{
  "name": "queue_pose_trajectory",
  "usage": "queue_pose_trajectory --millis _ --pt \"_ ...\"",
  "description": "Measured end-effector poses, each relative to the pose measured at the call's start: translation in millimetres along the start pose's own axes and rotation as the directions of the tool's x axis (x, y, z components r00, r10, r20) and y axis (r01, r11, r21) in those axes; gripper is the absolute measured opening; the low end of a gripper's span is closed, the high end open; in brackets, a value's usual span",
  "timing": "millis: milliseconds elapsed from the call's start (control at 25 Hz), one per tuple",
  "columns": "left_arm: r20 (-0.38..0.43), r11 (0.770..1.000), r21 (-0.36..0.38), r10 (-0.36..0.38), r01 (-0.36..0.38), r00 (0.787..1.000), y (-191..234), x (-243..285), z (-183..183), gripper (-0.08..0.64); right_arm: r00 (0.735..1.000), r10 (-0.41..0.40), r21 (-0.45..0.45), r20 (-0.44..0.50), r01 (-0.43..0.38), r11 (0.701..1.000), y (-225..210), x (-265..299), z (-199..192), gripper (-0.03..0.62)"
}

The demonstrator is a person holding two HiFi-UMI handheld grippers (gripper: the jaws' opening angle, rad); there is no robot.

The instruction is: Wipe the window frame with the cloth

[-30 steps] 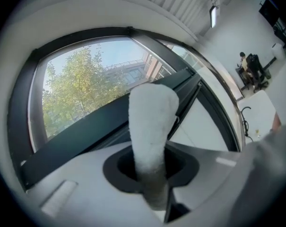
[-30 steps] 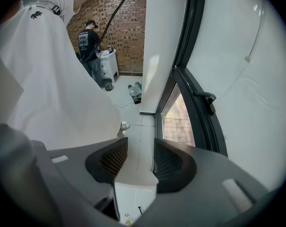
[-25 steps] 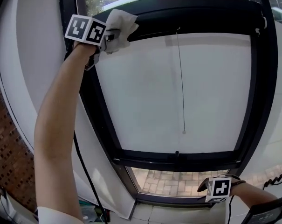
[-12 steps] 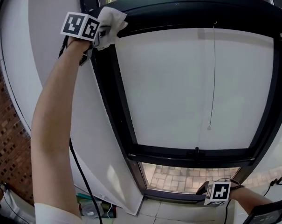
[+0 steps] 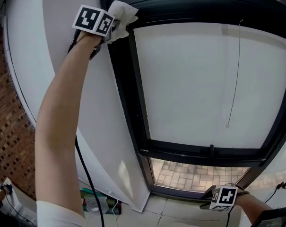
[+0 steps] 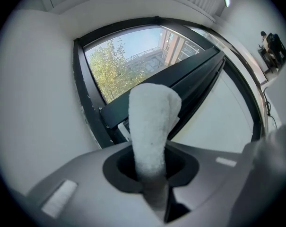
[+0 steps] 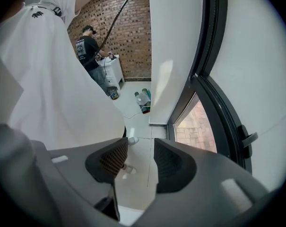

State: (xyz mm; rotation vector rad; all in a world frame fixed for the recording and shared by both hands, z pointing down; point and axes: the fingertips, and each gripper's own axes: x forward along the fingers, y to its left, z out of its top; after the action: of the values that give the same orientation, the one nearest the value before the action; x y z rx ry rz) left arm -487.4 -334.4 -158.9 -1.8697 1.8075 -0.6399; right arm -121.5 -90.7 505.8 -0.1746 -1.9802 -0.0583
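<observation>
Overhead, the cloth [image 5: 122, 12] is pinched by the left gripper [image 6: 150, 167] against the top corner of the window frame [image 5: 128, 84] for wiping; the right gripper [image 7: 136, 161] is held low, spread, idle

Soft daylight is coming through the window glass [image 6: 124, 63], lighting the white blind [image 5: 190, 84] evenly, without glare. Both gripper views are curving straight lines and fading to black corners; the cloth [image 6: 152, 122], close to the lens, is looking blurred.
</observation>
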Motion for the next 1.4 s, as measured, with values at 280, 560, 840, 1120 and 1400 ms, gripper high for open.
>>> queue_pose_trajectory --millis 280,560,840,1120,1400 --pt "0.011 0.957 0.291 0.013 -0.016 1.000 -57.9 -24.2 -11.3 0.092 1.000 0.024 0.029 -0.019 -0.024 0.999 17.0 3.3 -16.2 0.176" --pt "-0.004 0.917 0.394 -0.054 0.051 0.999 -146.7 -18.0 -67.9 0.093 1.000 0.002 0.028 -0.003 -0.002 1.000 6.7 -4.0 -24.2 0.176" --pt "-0.172 0.838 0.468 -0.224 0.279 0.959 -289.2 30.3 -204.8 0.093 0.999 0.037 0.055 0.010 -0.038 0.998 18.6 5.9 -35.8 0.176" --pt "-0.250 0.739 0.579 -0.242 0.345 0.937 -377.6 65.3 -314.0 0.092 0.999 0.041 0.104 0.022 -0.043 0.994 12.4 6.1 -40.0 0.176" --pt "-0.328 0.673 0.604 -0.277 0.426 0.903 -440.4 78.4 -407.8 0.092 0.999 0.037 0.171 0.014 -0.039 0.985 5.6 8.7 -54.1 0.176"
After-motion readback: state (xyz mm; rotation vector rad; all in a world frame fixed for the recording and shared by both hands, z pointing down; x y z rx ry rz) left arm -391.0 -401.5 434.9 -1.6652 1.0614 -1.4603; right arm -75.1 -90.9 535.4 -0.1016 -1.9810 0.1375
